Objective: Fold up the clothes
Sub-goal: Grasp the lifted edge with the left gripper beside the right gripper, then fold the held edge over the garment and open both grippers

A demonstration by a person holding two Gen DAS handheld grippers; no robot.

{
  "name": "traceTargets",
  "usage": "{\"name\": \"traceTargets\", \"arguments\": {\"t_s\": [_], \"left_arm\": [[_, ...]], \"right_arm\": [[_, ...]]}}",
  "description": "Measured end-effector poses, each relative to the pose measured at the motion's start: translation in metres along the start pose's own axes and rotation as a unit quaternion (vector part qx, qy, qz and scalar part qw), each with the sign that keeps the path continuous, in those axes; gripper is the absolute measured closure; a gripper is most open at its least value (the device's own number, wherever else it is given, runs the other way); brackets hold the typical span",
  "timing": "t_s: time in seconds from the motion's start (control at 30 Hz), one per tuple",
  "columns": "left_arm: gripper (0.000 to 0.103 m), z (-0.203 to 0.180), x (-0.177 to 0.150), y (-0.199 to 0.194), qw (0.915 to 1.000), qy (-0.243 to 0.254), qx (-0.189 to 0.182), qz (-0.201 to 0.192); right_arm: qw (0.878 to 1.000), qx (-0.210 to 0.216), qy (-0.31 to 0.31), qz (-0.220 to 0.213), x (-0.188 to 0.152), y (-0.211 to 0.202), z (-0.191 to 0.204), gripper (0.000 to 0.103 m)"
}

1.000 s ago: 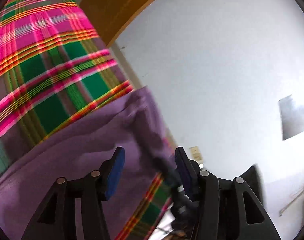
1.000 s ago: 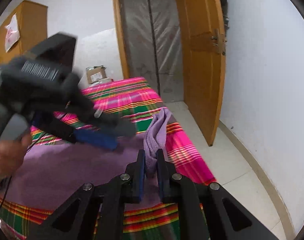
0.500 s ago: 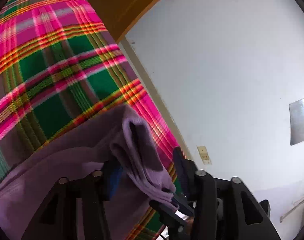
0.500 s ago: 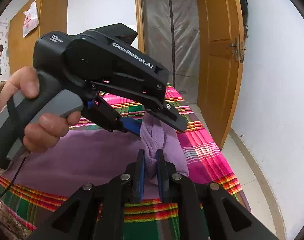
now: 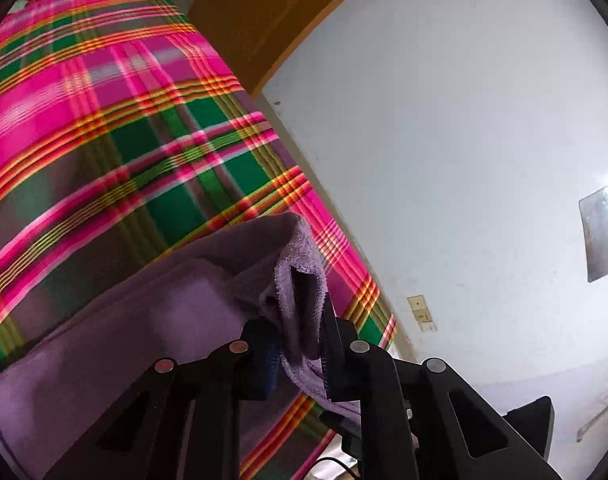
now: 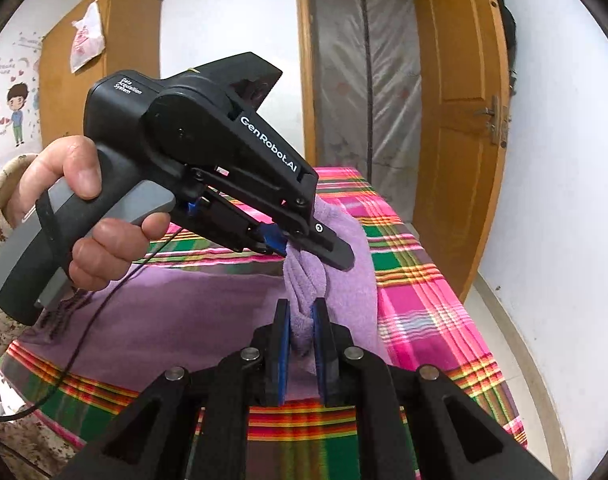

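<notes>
Seen from the right wrist and starting at the left, a hand (image 6: 76,216) holds the left claw (image 6: 304,246), which reaches in toward the middle of the picture. Its jaws have just been closing, and now they pinch a bunched fold of the purple towel (image 6: 176,304). The left wrist view confirms this: the left claw (image 5: 300,344) has cloth pressed between its pads.

Just right of that and nearer the camera, the right claw (image 6: 302,332) is clamped shut on the same gathered ridge of towel, a little lower down. The two claws therefore grip one raised corner, close together, the left one above and beyond the right.

The rest of the towel spreads flat to the left over the plaid bedspread (image 6: 415,280), its long axis running left to right across the bed. In my judgement the fold depends on this: the free cloth lies leftward of both claws, so the held corner must travel left, across that length. At far right stands the wooden door (image 6: 459,128).
</notes>
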State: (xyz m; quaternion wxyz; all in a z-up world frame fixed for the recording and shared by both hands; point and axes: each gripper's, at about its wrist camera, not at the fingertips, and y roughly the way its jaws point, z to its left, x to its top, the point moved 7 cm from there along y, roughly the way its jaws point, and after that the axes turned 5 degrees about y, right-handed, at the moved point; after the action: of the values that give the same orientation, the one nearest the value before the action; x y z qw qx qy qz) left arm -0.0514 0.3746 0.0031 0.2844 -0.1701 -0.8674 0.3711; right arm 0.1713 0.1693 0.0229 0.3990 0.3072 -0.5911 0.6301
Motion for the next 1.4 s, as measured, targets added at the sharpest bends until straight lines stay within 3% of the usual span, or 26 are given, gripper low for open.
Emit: {"name": "traceTargets", "arguments": {"t_s": [0.3,0.77,1.13,1.4], "left_arm": [[0.086,0.014,-0.024,-0.045,0.9992,0.000,0.037,-0.016],[0.086,0.058,-0.064,-0.094,0.9961,-0.021,0.077,-0.036],[0.086,0.093,-0.087,-0.103,0.9935,-0.050,0.098,-0.028],[0.086,0.120,-0.100,-0.091,0.9905,-0.070,0.118,-0.009]], "right_arm": [[0.999,0.038,-0.030,-0.009,0.013,-0.005,0.048,0.092],[0.993,0.101,-0.060,0.002,-0.002,-0.015,0.117,0.092],[0.989,0.130,-0.070,0.029,-0.020,-0.005,0.157,0.092],[0.984,0.149,-0.070,0.073,-0.043,0.013,0.169,0.092]]}}
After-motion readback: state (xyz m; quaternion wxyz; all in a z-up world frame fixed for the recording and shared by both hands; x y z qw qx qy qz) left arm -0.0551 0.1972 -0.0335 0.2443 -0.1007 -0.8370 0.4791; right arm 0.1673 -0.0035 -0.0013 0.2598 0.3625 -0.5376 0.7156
